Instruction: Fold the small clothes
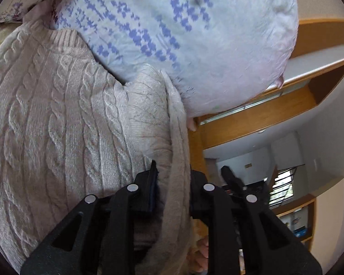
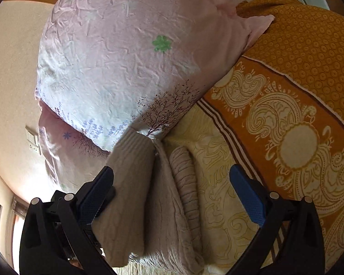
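A beige cable-knit sweater point(image 1: 57, 114) fills the left half of the left wrist view, its folded edge running down the centre of the frame into the left hand-held gripper point(image 1: 173, 178). That gripper is clenched on the sweater's doubled edge, the knit pinched between its two black fingers low in the frame. A pale pillow point(image 1: 183, 34) printed with blue and red motifs bulges across the upper centre, touching the sweater's upper edge. Wooden shelving point(image 1: 252, 114) crosses the right side of the frame, with a room visible beyond at lower right.

In the right wrist view, the same sweater point(image 2: 149, 194) lies bunched and folded at lower centre on a yellow and orange paisley bedspread point(image 2: 275, 137) that sweeps through the right half of the frame. The right hand-held gripper point(image 2: 172, 178) is released, its blue-padded fingers point(image 2: 247, 194) spread wide on either side of the garment; the left pad sits just beside or against the knit, and contact cannot be told for certain. The pink-and-white pillow point(image 2: 126, 57) towers over the upper centre, pressing on the sweater's top end. A cream wall point(image 2: 11, 91) occupies the left edge.
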Demonstrator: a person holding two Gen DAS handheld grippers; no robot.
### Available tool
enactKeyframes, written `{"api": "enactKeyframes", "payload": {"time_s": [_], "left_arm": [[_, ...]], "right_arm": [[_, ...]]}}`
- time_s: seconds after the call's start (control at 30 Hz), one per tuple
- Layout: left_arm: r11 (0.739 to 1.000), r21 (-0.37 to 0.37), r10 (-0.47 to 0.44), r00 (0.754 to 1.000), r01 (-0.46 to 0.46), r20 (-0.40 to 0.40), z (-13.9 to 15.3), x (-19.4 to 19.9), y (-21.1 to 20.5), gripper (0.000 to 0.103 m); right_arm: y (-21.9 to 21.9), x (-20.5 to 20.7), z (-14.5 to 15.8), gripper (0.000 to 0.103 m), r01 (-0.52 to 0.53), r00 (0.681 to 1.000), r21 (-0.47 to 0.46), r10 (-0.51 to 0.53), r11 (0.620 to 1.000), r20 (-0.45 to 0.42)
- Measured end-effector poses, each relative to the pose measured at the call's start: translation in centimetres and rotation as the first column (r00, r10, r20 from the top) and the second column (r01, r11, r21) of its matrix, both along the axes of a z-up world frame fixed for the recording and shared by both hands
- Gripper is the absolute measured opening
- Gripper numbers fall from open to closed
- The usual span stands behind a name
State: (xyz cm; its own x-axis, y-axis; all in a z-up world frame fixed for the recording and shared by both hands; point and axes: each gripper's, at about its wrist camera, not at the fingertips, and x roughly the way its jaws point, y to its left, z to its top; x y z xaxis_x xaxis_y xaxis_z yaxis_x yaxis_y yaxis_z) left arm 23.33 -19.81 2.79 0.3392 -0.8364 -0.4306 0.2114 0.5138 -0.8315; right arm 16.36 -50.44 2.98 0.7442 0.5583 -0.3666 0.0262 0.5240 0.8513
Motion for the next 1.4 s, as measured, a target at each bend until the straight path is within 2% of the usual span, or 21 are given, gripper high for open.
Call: {"api": "enactKeyframes", "payload": {"time_s": [0.07, 0.13, 0.23, 0.33, 0.4, 0.47, 0.57, 0.63, 0.7, 0.8, 0.87, 0.93, 1.0, 1.07, 1.13, 1.17, 1.27, 1.33, 1.4], "left_arm": [[1.000, 0.006, -0.031, 0.999, 0.031, 0.031, 0.5, -0.4, -0.8, 0.040], [0.997, -0.023, -0.074, 0.995, 0.076, 0.072, 1.9, -1.0, -1.0, 0.070], [0.992, 0.002, -0.123, 0.983, 0.124, 0.139, 3.9, -2.5, 0.1, 0.077], [0.983, 0.156, -0.126, 0.970, 0.094, 0.210, 5.2, -4.3, 2.6, 0.081], [0.959, 0.281, -0.108, 0.960, 0.033, 0.259, 5.8, -5.1, 4.2, 0.081], [0.924, 0.381, -0.090, 0.955, -0.026, 0.283, 5.7, -5.9, 5.9, 0.081], [0.872, 0.483, -0.088, 0.949, -0.073, 0.303, 4.9, -6.7, 8.7, 0.081], [0.827, 0.553, -0.115, 0.931, -0.103, 0.346, 4.5, -7.7, 9.7, 0.081], [0.762, 0.629, -0.166, 0.892, -0.155, 0.421, 4.2, -9.5, 9.6, 0.081], [0.646, 0.726, -0.279, 0.811, -0.237, 0.514, 3.5, -12.1, 8.1, 0.081], [0.595, 0.765, -0.349, 0.778, -0.246, 0.522, 2.9, -13.4, 7.0, 0.081], [0.560, 0.794, -0.400, 0.763, -0.235, 0.508, 1.9, -13.5, 5.6, 0.081], [0.546, 0.808, -0.424, 0.759, -0.222, 0.495, 1.2, -13.6, 4.9, 0.080], [0.546, 0.811, -0.424, 0.766, -0.208, 0.482, 0.6, -13.4, 4.7, 0.077], [0.554, 0.808, -0.414, 0.777, -0.199, 0.475, 0.3, -13.1, 4.7, 0.074], [0.558, 0.806, -0.409, 0.779, -0.199, 0.475, 0.2, -13.0, 4.8, 0.074], [0.556, 0.806, -0.408, 0.777, -0.206, 0.480, 0.1, -13.0, 5.0, 0.070], [0.543, 0.811, -0.410, 0.775, -0.216, 0.481, -0.1, -12.9, 5.1, 0.061], [0.536, 0.814, -0.413, 0.772, -0.222, 0.483, -0.1, -13.0, 5.3, 0.056]], "right_arm": [[0.3, 0.1, 0.0, 0.102, -0.020, 1.000, -0.008, 0.020, 1.000, 0.000], [0.7, 0.3, 0.1, 0.099, -0.044, 0.999, -0.011, 0.044, 0.999, 0.009], [1.4, 0.5, 0.1, 0.090, -0.080, 0.997, -0.019, 0.080, 0.997, 0.011], [1.7, 0.6, 0.1, 0.081, -0.114, 0.993, 0.000, 0.114, 0.994, 0.019], [2.0, 0.7, 0.1, 0.079, -0.129, 0.991, 0.016, 0.129, 0.992, 0.026], [2.2, 0.8, 0.1, 0.079, -0.142, 0.990, 0.022, 0.141, 0.990, 0.027], [2.4, 1.1, -0.2, 0.078, -0.154, 0.988, 0.031, 0.153, 0.988, 0.016], [2.5, 1.1, -0.2, 0.068, -0.145, 0.989, 0.025, 0.145, 0.989, 0.021], [2.4, 0.8, 0.5, 0.062, -0.125, 0.990, 0.008, 0.125, 0.992, 0.062], [2.7, 0.3, 1.8, 0.061, -0.147, 0.978, -0.018, 0.148, 0.989, 0.144], [3.7, 0.3, 2.3, 0.061, -0.185, 0.968, -0.058, 0.192, 0.981, 0.158], [4.9, 0.6, 2.3, 0.061, -0.223, 0.962, -0.107, 0.237, 0.969, 0.139], [5.8, 0.9, 2.0, 0.059, -0.247, 0.958, -0.151, 0.265, 0.957, 0.110], [6.4, 1.2, 1.7, 0.044, -0.262, 0.957, -0.190, 0.280, 0.946, 0.075], [6.2, 1.1, 1.6, 0.023, -0.251, 0.960, -0.213, 0.271, 0.944, 0.069], [6.0, 1.0, 1.7, 0.020, -0.242, 0.962, -0.219, 0.264, 0.945, 0.073], [5.5, 0.7, 2.1, 0.017, -0.222, 0.964, -0.204, 0.246, 0.953, 0.100], [5.3, 0.6, 2.3, 0.016, -0.214, 0.965, -0.201, 0.239, 0.956, 0.110], [5.1, 0.5, 2.3, 0.016, -0.214, 0.965, -0.191, 0.238, 0.958, 0.113]]}}
